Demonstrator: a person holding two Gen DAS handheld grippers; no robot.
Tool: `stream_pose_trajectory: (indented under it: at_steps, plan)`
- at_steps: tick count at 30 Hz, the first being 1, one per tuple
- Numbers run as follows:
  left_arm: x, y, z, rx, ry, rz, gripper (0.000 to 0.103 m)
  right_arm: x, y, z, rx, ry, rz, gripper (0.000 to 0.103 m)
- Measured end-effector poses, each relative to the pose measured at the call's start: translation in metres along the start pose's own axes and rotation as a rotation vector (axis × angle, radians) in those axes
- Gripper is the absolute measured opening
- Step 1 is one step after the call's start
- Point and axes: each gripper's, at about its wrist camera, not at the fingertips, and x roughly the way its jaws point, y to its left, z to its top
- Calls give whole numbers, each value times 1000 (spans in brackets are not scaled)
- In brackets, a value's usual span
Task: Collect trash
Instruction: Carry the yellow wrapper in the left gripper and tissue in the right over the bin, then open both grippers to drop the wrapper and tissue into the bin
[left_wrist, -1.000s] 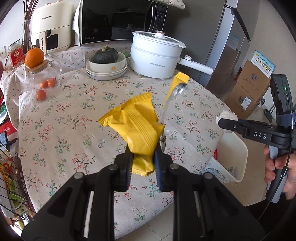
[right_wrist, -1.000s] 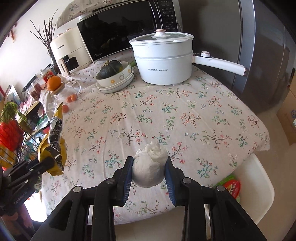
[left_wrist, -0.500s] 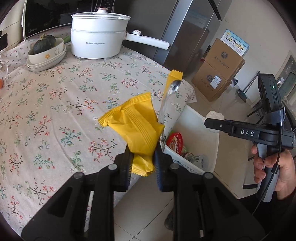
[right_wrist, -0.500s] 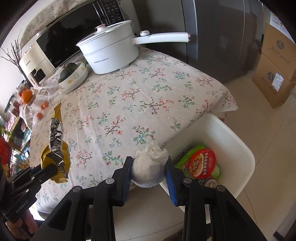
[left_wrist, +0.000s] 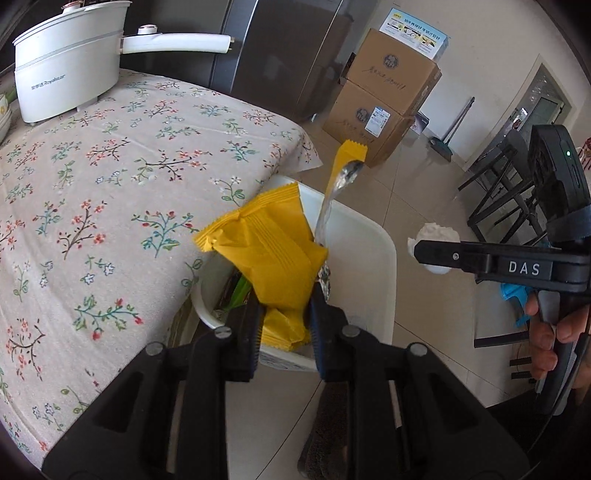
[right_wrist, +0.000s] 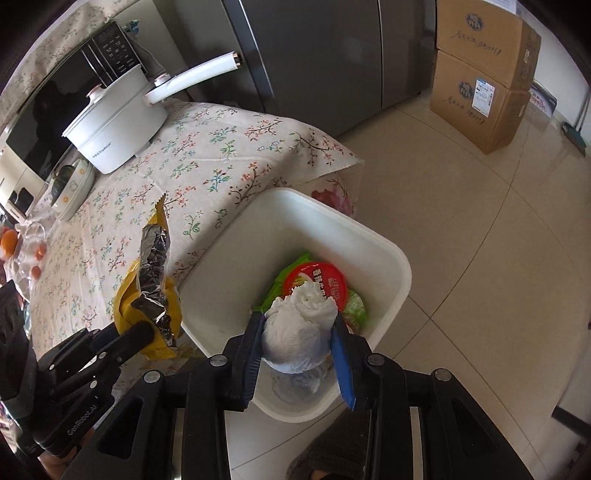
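The white rectangular plastic bin (right_wrist: 391, 258) on the tiled floor beside the flower-print tablecloth (left_wrist: 92, 177) is the landmark here; the right gripper (right_wrist: 299, 339) hangs directly above its open mouth, its jaws pinching a crumpled white paper wad (right_wrist: 299, 332) from both sides; below the wad, inside the bin, lie a red round lid (right_wrist: 317, 280) and green packaging (right_wrist: 291, 273).

The left gripper (left_wrist: 286, 325) is clamped on the lower part of a torn yellow foil-lined snack wrapper (left_wrist: 269, 258), whose silver inner strip (left_wrist: 334, 192) sticks up; seen from the right wrist, this wrapper sits over the bin's table-side rim, not clearly over the opening.

The step in hand looks like the drop; for the wad, spreading the jaws fully should be enough, since it is already centred over the bin; a light wad may cling to a pad, so a wide release helps. For the wrapper, I judge it better to carry it further over the bin's middle before letting go; a light foil wrapper can flutter sideways and land on the tablecloth or the floor.
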Motion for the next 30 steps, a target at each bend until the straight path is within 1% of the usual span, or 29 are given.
stream_pose_trajectory:
  at_steps: [3,4,6,8,10,11,13,15,18,23,28,29,30]
  plan:
    - [13,-2,3,19,-2,1,26,-1,-9,-2,19,4,-7,36]
    - [16,-3,4,28,-6,-4,29,-1,-10,-2,19,4,-11,36]
    - [22,-3,5,47,-8,-10,40,2,-10,-1,9,8,-23,36]
    - [24,-2,5,32,4,8,69,5,-6,-1,-11,16,-31,36]
    - [19,1,4,7,-6,13,78,7,-2,-1,-31,20,-32,36]
    - [16,1,3,7,-5,15,79,9,0,-1,-36,22,-35,37]
    - [10,0,3,23,4,44,81,10,1,-1,-36,27,-39,37]
    - [-3,-1,2,51,-17,95,82,11,2,0,-32,26,-40,37]
    - [-27,9,-2,62,-55,161,88,13,9,2,-37,22,-45,37]
    - [-65,36,-5,11,-95,234,95,16,24,3,-55,23,-47,37]
    - [-98,58,-17,-38,-113,310,97,18,42,4,-74,18,-49,38]
    - [-105,61,-20,-45,-117,331,99,18,45,5,-78,13,-55,39]
    - [-111,65,-23,-54,-121,355,101,18,48,5,-81,9,-61,48]
